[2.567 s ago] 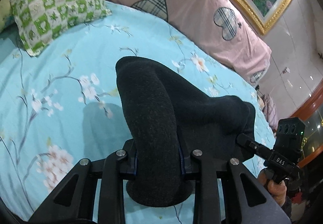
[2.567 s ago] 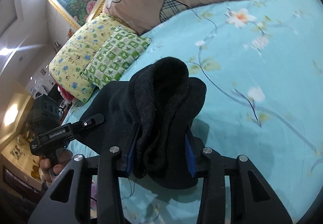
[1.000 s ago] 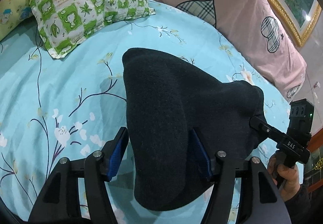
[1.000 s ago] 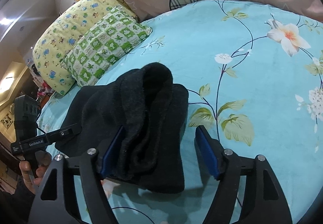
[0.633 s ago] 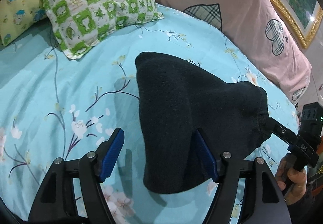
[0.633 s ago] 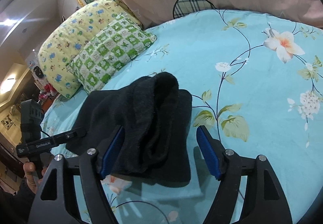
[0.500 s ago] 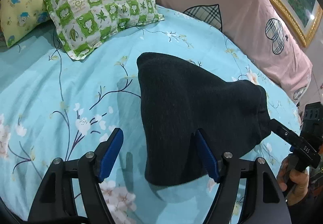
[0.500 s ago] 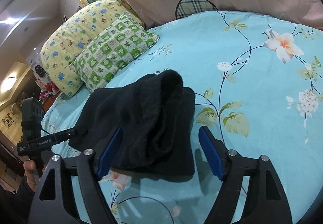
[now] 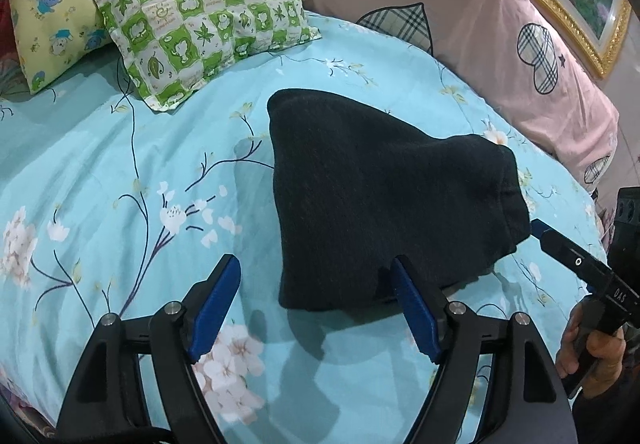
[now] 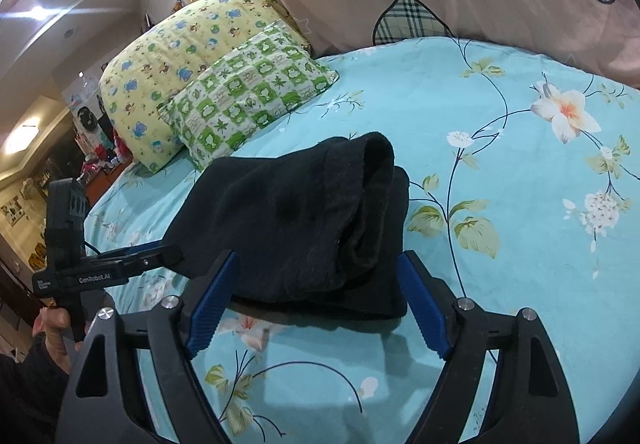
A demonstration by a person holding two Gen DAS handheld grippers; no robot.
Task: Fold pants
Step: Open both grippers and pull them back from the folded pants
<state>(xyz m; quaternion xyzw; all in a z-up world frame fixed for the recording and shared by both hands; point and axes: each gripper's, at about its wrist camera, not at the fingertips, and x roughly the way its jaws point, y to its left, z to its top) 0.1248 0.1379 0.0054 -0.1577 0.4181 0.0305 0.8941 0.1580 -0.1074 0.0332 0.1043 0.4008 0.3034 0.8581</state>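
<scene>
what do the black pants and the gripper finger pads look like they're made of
Black pants: probably a thick fleece or knit, matte, with a fuzzy nap and soft rolled folds.
Finger pads: likely blue rubber or soft plastic; fine ridges show on the right gripper's pad. The exact material is not certain.

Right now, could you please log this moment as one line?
pants: folded, on bed | left tool: open, just released | right tool: open, just released

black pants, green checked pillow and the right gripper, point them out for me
black pants (image 9: 380, 196), left wrist view, middle of the folded top layer
green checked pillow (image 9: 200, 28), left wrist view, centre of the patterned face
right gripper (image 10: 316, 300), right wrist view, midway between its open blue-padded fingertips
</scene>
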